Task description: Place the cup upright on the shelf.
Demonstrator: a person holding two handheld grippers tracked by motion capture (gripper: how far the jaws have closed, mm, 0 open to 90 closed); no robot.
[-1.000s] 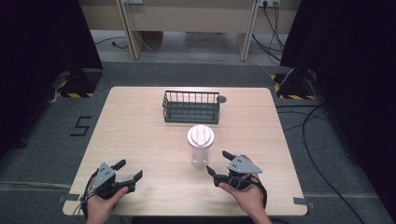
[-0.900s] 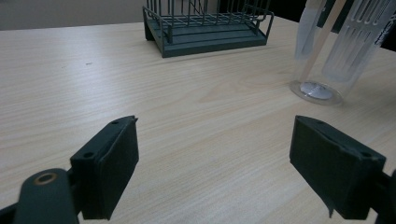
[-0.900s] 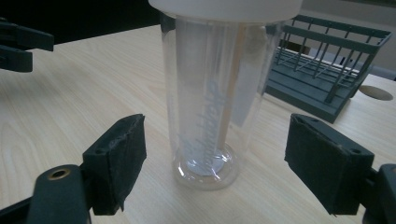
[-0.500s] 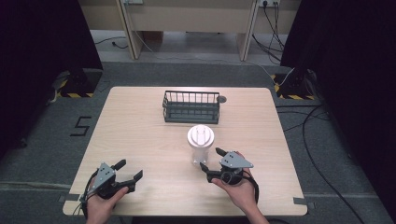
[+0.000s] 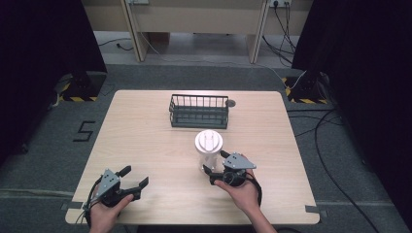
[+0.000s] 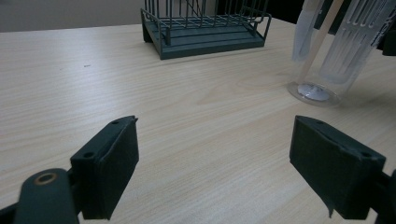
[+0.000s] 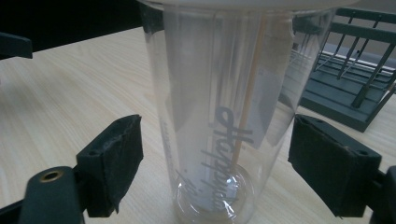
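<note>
A clear plastic tumbler (image 5: 208,153) with a white lid (image 5: 209,141) stands upright near the middle of the table. In the right gripper view the tumbler (image 7: 224,116) rises between the two black jaws, with grey lettering on its wall and a thin stick inside. My right gripper (image 5: 215,166) is open, its jaws on either side of the tumbler's base with gaps left on both sides. My left gripper (image 5: 134,176) sits open near the front left of the table, with bare wood between its jaws. From the left gripper view the tumbler (image 6: 327,56) stands far right.
A dark wire basket (image 5: 199,111) stands behind the tumbler toward the table's back edge, with a small dark round thing (image 5: 231,103) by its right end. The light wooden table (image 5: 145,141) has open room on its left half. Cables lie on the floor to the right.
My right gripper has moved left and forward, from the tumbler's right side until its open jaws straddle the tumbler. The left gripper has stayed put.
</note>
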